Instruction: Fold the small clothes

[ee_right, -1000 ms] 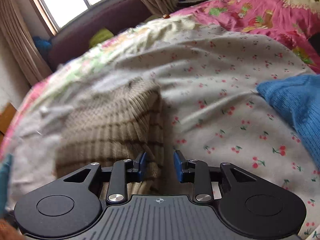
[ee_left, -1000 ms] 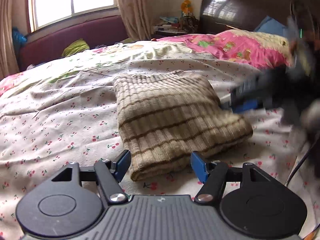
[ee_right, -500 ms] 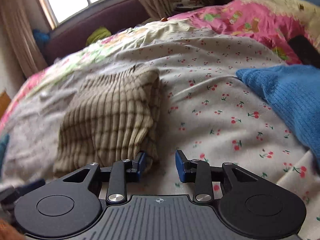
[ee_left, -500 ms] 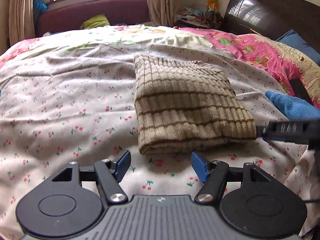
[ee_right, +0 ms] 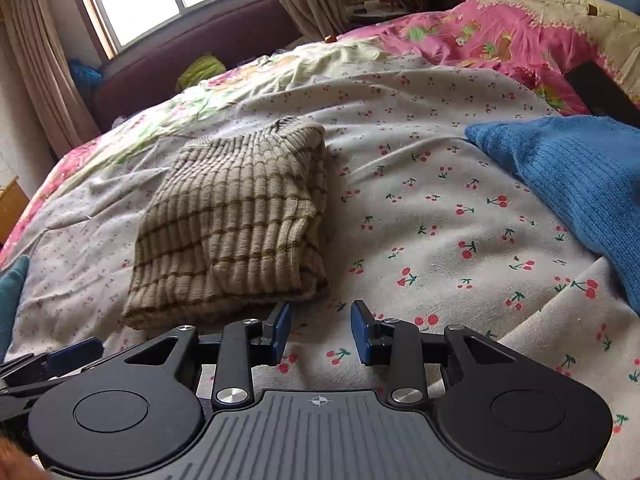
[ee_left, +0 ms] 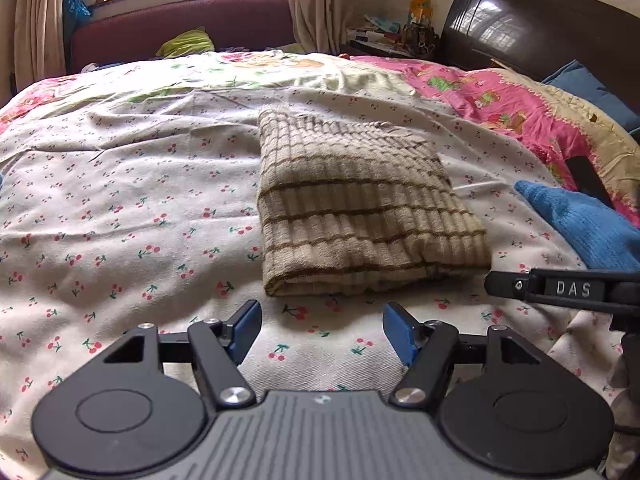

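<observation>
A beige ribbed sweater with brown stripes (ee_left: 360, 212) lies folded into a square on the cherry-print bedsheet (ee_left: 120, 208). It also shows in the right wrist view (ee_right: 236, 224). My left gripper (ee_left: 322, 334) is open and empty, hovering just short of the sweater's near edge. My right gripper (ee_right: 320, 332) is open and empty, just right of the sweater's near corner. Part of the right gripper's body (ee_left: 568, 288) shows at the right of the left wrist view.
A blue knit garment (ee_right: 576, 184) lies to the right on the bed, also in the left wrist view (ee_left: 580, 224). A pink patterned quilt (ee_left: 500, 96) and dark headboard (ee_left: 540, 28) are at the far right. A maroon bench (ee_left: 180, 36) stands under the window.
Both grippers have drawn back from the folded sweater. The right gripper has opened wider and has moved from over the sweater to its right side. The sweater lies still.
</observation>
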